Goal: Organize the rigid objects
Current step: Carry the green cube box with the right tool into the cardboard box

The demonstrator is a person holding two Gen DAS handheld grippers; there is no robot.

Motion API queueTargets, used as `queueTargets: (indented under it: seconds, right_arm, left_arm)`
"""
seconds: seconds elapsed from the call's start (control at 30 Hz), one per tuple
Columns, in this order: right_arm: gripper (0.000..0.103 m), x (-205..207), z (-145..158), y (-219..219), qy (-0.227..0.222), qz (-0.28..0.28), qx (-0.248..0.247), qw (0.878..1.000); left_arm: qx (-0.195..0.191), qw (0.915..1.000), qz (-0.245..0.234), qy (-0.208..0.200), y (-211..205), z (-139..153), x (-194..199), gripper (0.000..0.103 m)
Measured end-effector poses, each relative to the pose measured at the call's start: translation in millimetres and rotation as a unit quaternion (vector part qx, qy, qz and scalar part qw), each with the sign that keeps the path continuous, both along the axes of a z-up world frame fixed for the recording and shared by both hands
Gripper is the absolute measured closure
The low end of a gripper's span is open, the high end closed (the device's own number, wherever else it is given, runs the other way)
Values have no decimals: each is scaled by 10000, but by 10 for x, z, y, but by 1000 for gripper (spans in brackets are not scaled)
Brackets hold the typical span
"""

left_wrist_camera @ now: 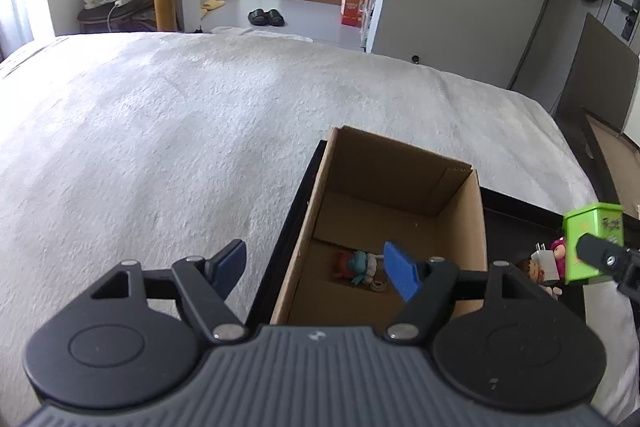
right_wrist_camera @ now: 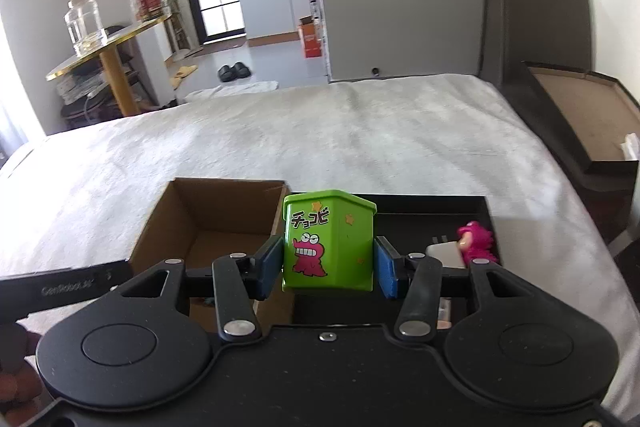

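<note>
Between the blue pads of my right gripper point(right_wrist_camera: 327, 263) sits the green box point(right_wrist_camera: 329, 241), a small lidded container with a pink cartoon crocodile and Japanese lettering on its front; the pads press flat on its left and right sides and it hangs upright, off the surface, over the black tray point(right_wrist_camera: 424, 205). Just left of it stands the open cardboard box point(right_wrist_camera: 160, 223), its near wall partly hidden behind my gripper's linkage. To the right, on the tray, a pink figure point(right_wrist_camera: 476, 241) stands behind a white charger point(right_wrist_camera: 442, 253), the two touching or nearly so. My left gripper point(left_wrist_camera: 316, 269) is spread wide with nothing between its pads: the left pad hangs over the white bedspread point(left_wrist_camera: 160, 131), the right pad over the cardboard box point(left_wrist_camera: 460, 203), straddling the box's left wall. On the box floor lies a small doll with a teal body and reddish hair point(left_wrist_camera: 356, 265), close to the near end. From this side the green box point(left_wrist_camera: 592, 239) shows at the far right edge, held up above the tray by one black finger of my right gripper, with the pink figure point(left_wrist_camera: 558, 251), the white charger point(left_wrist_camera: 544, 263) and a dark-haired doll point(left_wrist_camera: 532, 267) clustered below and just beside it. Beyond the bed, black slippers point(left_wrist_camera: 266, 17) rest on the floor.
</note>
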State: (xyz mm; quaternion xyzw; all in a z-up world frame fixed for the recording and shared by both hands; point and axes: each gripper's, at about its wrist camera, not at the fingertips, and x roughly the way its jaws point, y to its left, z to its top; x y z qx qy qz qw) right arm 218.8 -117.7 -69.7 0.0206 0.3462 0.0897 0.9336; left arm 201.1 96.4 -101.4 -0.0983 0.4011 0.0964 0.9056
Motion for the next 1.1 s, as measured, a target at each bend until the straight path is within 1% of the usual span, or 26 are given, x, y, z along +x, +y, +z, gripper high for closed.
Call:
queueTargets:
  seconds: [0.1, 0.2, 0.3, 0.43, 0.5, 0.53, 0.57, 0.73, 0.8, 0.83, 0.87, 0.97, 1.1]
  right_arm:
    - [55, 33, -30, 109, 107, 138, -90, 9998]
    - [55, 80, -65, 200, 251, 260, -152, 9992]
    - [55, 115, -69, 296, 281, 434, -155, 9985]
    - [55, 178, -89, 475, 339, 657, -235, 9970]
    - [55, 215, -103, 560, 373, 758, -252, 9961]
    - [55, 230, -111, 601, 402, 798, -275, 9956]
    - [55, 248, -120, 641, 425, 853, -282, 9951]
    - [55, 307, -162, 808, 488, 1077, -387, 9922]
    - [55, 326, -174, 861, 523, 1131, -400, 9914]
    - [55, 334, -178, 896, 538, 1171, -414, 9908]
    - [55, 347, -184, 923, 547, 1207, -434, 9902]
    - [55, 383, -203, 1009, 564, 1319, -493, 9884]
    - [55, 435, -244, 1105, 630, 1407, -485, 9869]
  left_arm:
    - [79, 9999, -143, 14, 1, -35, 24, 29]
    - [-112, 9998, -100, 102, 67, -95, 47, 32]
    - [-211, 9998, 15, 58, 134, -116, 40, 33]
    - [-350, 9993, 22, 90, 190, -160, 63, 40]
    - [-392, 9990, 92, 210, 224, -204, 85, 48]
    - [-480, 9985, 105, 239, 246, -223, 92, 54]
    - [-543, 9981, 100, 255, 261, -240, 92, 57]
    - [-622, 9975, 89, 331, 285, -296, 103, 65]
    - [-670, 9969, 121, 384, 295, -331, 111, 70]
    - [-724, 9964, 125, 414, 310, -352, 114, 75]
    - [-769, 9960, 139, 442, 327, -364, 119, 77]
    - [-857, 9952, 203, 435, 376, -372, 110, 82]
    - [-933, 9944, 269, 423, 430, -397, 101, 85]
